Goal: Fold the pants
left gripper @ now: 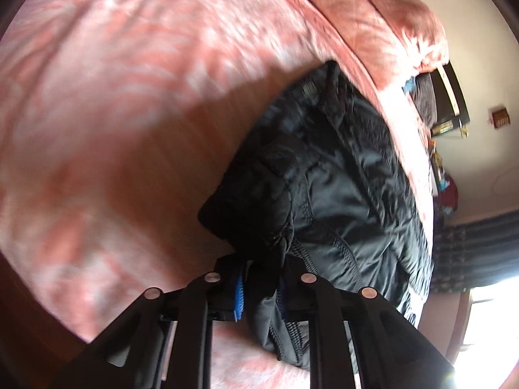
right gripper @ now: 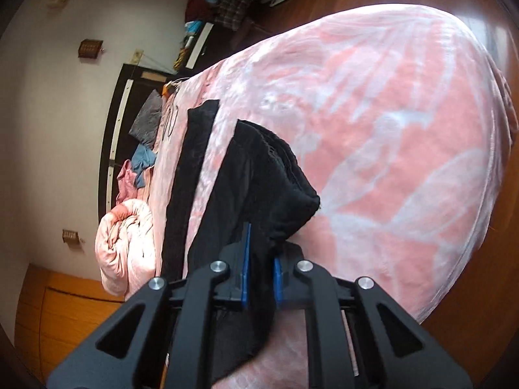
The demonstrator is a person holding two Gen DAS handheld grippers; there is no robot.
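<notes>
With both grippers pinching fabric, the pants are held by two edge points so a fold can be carried over; they lie on the pink bed. The left gripper is clamped on a seamed edge, the right gripper on a dark bunched end. In the right view, the long axis runs away toward the headboard.

A bed draped in a pink-and-white patterned blanket is carrying black pants, lying bunched toward six o'clock in the right wrist view, with a bundled pink quilt resting at the bed's edge near eight o'clock
</notes>
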